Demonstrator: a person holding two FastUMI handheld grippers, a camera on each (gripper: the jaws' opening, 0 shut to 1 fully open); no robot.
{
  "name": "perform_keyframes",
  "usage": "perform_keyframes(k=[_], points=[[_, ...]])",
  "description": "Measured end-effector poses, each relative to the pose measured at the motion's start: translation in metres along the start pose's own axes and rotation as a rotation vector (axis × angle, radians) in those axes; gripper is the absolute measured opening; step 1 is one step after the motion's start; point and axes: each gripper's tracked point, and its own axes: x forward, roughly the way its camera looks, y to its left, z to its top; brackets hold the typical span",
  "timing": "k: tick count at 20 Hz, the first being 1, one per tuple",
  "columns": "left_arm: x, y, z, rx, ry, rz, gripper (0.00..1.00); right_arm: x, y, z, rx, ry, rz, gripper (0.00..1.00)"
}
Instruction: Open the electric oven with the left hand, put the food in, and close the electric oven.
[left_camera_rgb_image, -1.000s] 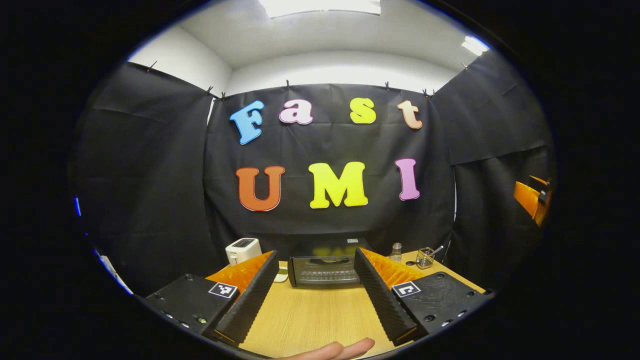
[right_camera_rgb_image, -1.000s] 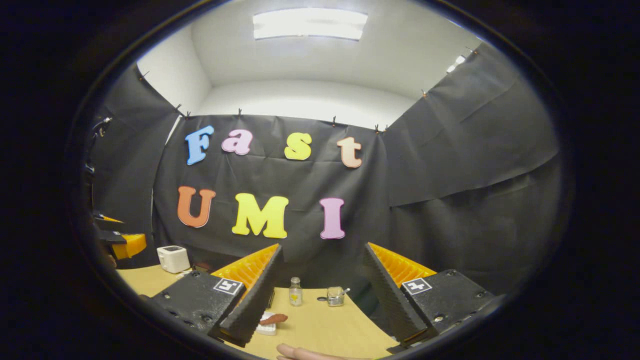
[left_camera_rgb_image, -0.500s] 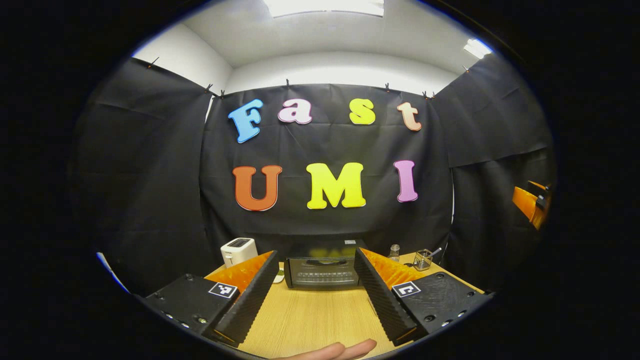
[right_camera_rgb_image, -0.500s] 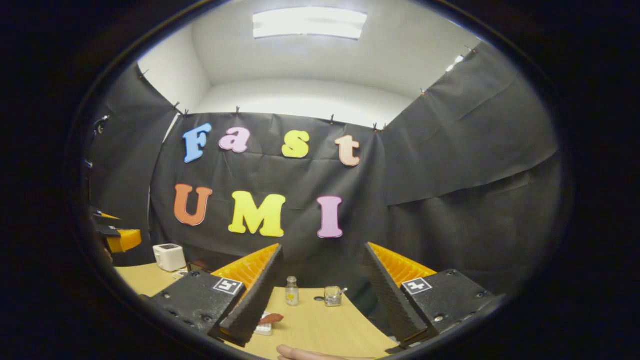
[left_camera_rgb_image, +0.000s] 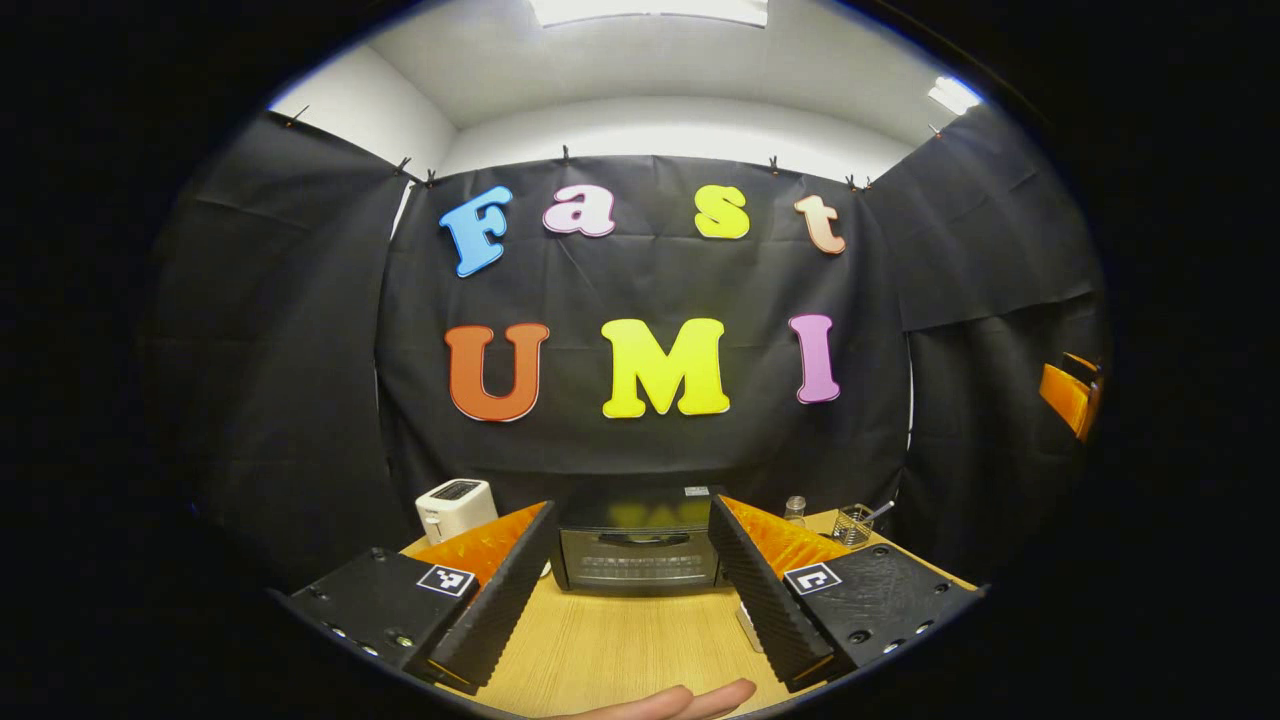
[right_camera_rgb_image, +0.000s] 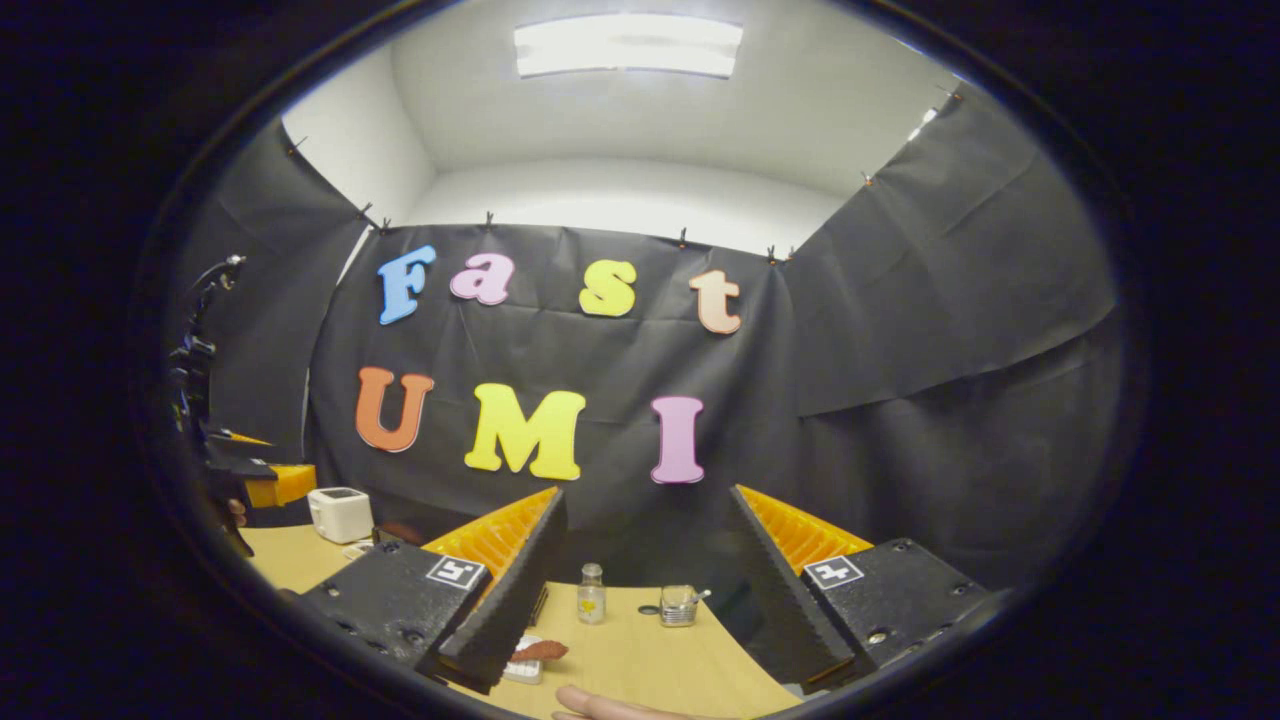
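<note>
A small black electric oven (left_camera_rgb_image: 638, 545) stands at the back of the wooden table (left_camera_rgb_image: 620, 650), door closed, with a handle across the top of its glass. My left gripper (left_camera_rgb_image: 630, 585) hovers open in front of it, a short way off, its fingers framing the oven. In the right gripper view a reddish-brown piece of food (right_camera_rgb_image: 540, 651) lies on a small white tray (right_camera_rgb_image: 522, 671) beside my left finger. My right gripper (right_camera_rgb_image: 640, 585) is open above the table with nothing between its fingers. The left gripper (right_camera_rgb_image: 262, 482) also appears at the far left of the right gripper view.
A white toaster (left_camera_rgb_image: 455, 507) stands left of the oven. Right of the oven are a small clear bottle (right_camera_rgb_image: 591, 593) and a wire cup (right_camera_rgb_image: 678, 605) with a utensil. A fingertip (left_camera_rgb_image: 690, 698) shows at the bottom edge. Black cloth walls surround the table.
The left gripper has moved closer to the oven, which now looks larger and sits lower between its fingers. The right gripper has shifted only slightly.
</note>
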Motion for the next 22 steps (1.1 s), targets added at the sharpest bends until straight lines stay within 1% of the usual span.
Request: perform_keyframes(k=[1,2,4,5,6,7,8,9,11,12,13,15,16,17,18,19,20,21,22], points=[[0.014,0.0,-0.004,0.003,0.001,0.005,0.96,0.004,-0.001,-0.004,0.006,0.004,0.004,0.98],[0.03,0.0,-0.009,0.003,0.004,0.007,0.96,0.01,-0.003,-0.007,0.008,0.006,0.006,0.98],[0.065,-0.007,-0.028,-0.026,0.041,-0.013,0.96,0.02,-0.009,-0.012,0.0,-0.003,0.006,0.98],[0.083,-0.01,-0.038,-0.051,0.063,-0.02,0.96,0.026,-0.012,-0.013,-0.011,-0.011,0.003,1.0],[0.098,-0.013,-0.047,-0.066,0.078,-0.032,0.96,0.031,-0.016,-0.014,-0.024,-0.018,0.0,1.0],[0.114,-0.018,-0.056,-0.068,0.095,-0.05,0.97,0.035,-0.017,-0.016,-0.035,-0.023,0.003,1.0],[0.128,-0.02,-0.067,-0.067,0.11,-0.057,0.96,0.039,-0.018,-0.018,-0.041,-0.025,0.008,0.98],[0.144,-0.022,-0.076,-0.067,0.123,-0.061,0.96,0.043,-0.019,-0.023,-0.045,-0.022,0.012,0.98],[0.174,-0.02,-0.101,-0.071,0.172,-0.04,0.95,0.049,-0.023,-0.032,-0.045,-0.016,0.025,0.98],[0.189,-0.02,-0.112,-0.07,0.194,-0.032,0.96,0.053,-0.025,-0.033,-0.042,-0.016,0.031,1.0],[0.202,-0.022,-0.125,-0.068,0.226,-0.037,0.96,0.056,-0.028,-0.035,-0.041,-0.016,0.034,1.0],[0.222,-0.023,-0.149,-0.077,0.279,-0.034,0.96,0.062,-0.039,-0.041,-0.049,-0.011,0.024,1.0],[0.231,-0.023,-0.158,-0.084,0.292,-0.035,0.96,0.065,-0.044,-0.043,-0.057,-0.01,0.02,0.98],[0.24,-0.023,-0.163,-0.087,0.294,-0.038,0.96,0.067,-0.047,-0.046,-0.063,-0.009,0.015,1.0],[0.246,-0.023,-0.169,-0.087,0.299,-0.044,0.96,0.068,-0.051,-0.05,-0.066,-0.005,0.01,1.0],[0.249,-0.026,-0.176,-0.089,0.312,-0.056,0.96,0.069,-0.055,-0.055,-0.062,0.001,0.003,0.98],[0.253,-0.029,-0.182,-0.095,0.326,-0.072,0.96,0.069,-0.057,-0.057,-0.049,0.006,-0.001,1.0],[0.255,-0.032,-0.188,-0.094,0.343,-0.089,0.96,0.069,-0.059,-0.06,-0.034,0.011,-0.003,1.0],[0.257,-0.03,-0.194,-0.075,0.357,-0.087,0.96,0.069,-0.062,-0.062,-0.021,0.022,-0.011,1.0]])
